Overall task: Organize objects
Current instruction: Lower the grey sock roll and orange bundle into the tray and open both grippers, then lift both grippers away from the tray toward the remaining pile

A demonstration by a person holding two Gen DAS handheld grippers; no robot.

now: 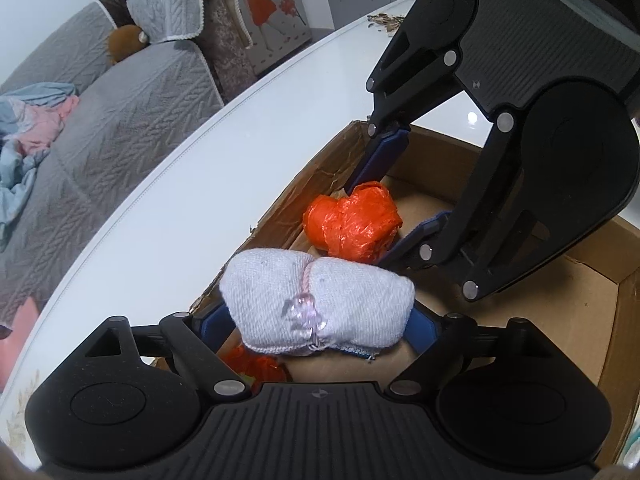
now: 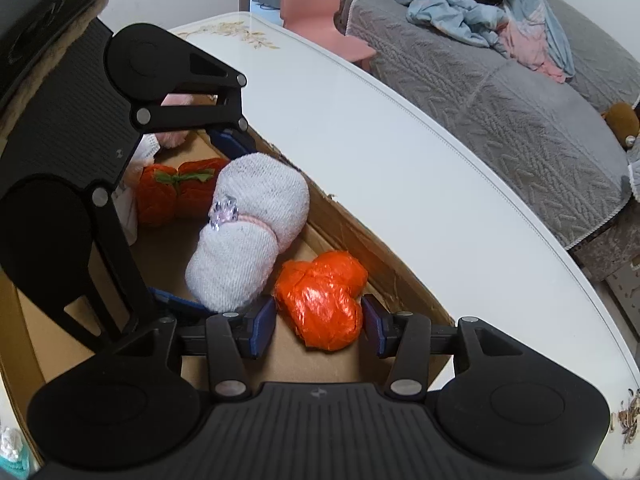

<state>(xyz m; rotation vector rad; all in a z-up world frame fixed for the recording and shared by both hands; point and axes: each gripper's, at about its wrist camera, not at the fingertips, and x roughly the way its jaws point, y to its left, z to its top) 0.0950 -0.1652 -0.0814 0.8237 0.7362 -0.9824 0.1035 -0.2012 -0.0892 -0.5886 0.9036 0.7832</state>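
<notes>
- The left gripper (image 1: 316,326), at the bottom of its own view, stands wide with a white knitted cloth bundle tied with pink cord (image 1: 316,306) between its blue pads; whether they press it is unclear.
- The right gripper (image 2: 319,322), low in its view, brackets a crumpled orange plastic bag bundle (image 2: 322,304); narrow gaps show beside both pads.
- Both bundles sit inside a brown cardboard box (image 1: 580,304) on a white table (image 2: 400,152).
- An orange stuffed fabric fruit with green leaves (image 2: 178,190) lies at the box's left in the right view.
</notes>
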